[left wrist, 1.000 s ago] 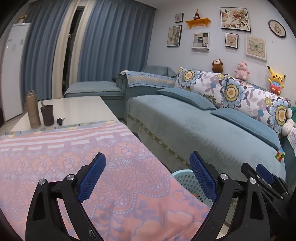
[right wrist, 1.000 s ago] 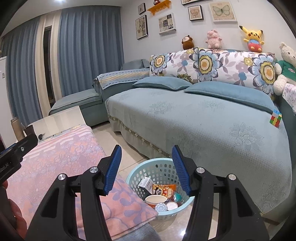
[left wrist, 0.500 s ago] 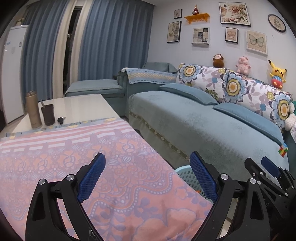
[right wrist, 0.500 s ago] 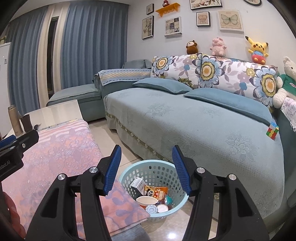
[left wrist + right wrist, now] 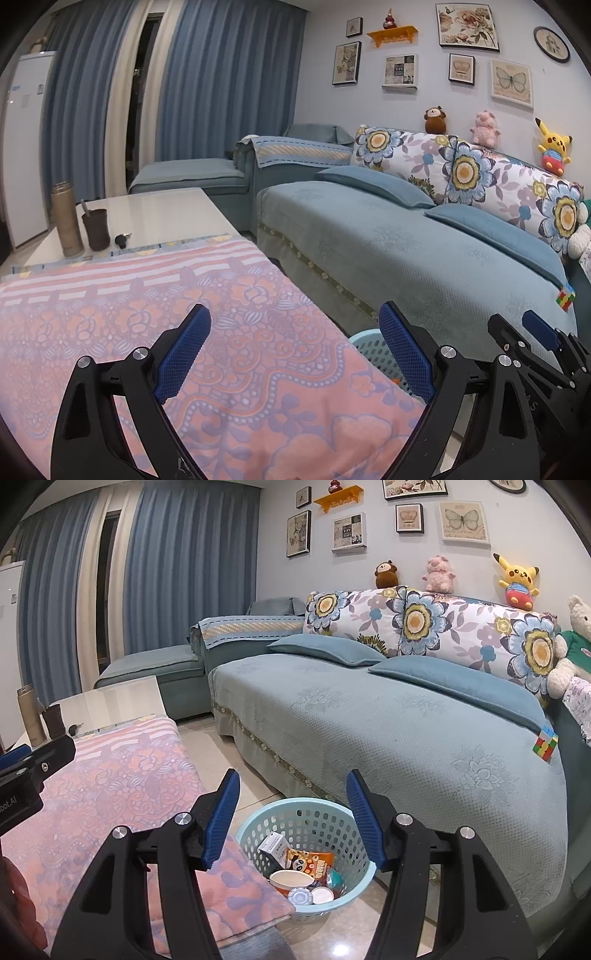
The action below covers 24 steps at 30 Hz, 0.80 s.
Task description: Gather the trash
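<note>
A light blue plastic basket (image 5: 354,849) stands on the floor between the table and the sofa. It holds trash: a small white box (image 5: 274,849), an orange snack packet (image 5: 314,862), a paper cup (image 5: 287,880) and small lids. My right gripper (image 5: 291,819) is open and empty, held above the basket. My left gripper (image 5: 295,350) is open and empty above the pink floral tablecloth (image 5: 147,314). The basket rim (image 5: 364,345) shows past the table edge in the left wrist view. The right gripper (image 5: 532,343) shows at the lower right there.
A tan flask (image 5: 66,221), a dark cup (image 5: 96,229) and keys (image 5: 122,240) stand at the table's far end. A blue sofa (image 5: 388,731) with floral cushions and plush toys lies to the right. A colour cube (image 5: 546,744) sits on the sofa. Tiled floor (image 5: 351,934) surrounds the basket.
Both grippers have risen and drawn back a little, so the basket sits lower in the right wrist view. Both stay open and empty.
</note>
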Motion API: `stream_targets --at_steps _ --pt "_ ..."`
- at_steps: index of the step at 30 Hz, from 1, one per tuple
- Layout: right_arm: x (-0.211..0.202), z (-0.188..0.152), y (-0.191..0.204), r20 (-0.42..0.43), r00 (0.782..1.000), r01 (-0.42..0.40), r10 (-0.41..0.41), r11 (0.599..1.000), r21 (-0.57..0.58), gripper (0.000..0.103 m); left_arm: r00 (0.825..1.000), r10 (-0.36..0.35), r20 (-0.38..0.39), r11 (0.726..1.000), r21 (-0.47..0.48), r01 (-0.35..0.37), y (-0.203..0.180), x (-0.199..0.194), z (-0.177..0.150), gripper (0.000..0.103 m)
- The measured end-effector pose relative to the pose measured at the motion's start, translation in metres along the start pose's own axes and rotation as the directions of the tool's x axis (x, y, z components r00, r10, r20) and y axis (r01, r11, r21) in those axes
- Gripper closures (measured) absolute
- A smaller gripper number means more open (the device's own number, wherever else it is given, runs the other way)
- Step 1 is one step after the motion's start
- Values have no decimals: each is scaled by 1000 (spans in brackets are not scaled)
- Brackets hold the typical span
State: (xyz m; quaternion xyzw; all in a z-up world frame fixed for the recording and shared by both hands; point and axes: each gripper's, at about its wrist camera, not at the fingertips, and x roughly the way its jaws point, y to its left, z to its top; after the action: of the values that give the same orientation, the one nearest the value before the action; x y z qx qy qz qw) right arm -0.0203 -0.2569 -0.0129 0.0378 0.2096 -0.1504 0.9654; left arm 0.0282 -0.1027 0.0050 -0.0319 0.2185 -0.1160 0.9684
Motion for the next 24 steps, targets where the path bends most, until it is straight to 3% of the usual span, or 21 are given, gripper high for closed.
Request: stream_targets --at_steps 24 --pt "1 -2 2 -2 1000 -18 18 1000 -7 47 1000 -25 4 1000 17 25 11 1 -2 13"
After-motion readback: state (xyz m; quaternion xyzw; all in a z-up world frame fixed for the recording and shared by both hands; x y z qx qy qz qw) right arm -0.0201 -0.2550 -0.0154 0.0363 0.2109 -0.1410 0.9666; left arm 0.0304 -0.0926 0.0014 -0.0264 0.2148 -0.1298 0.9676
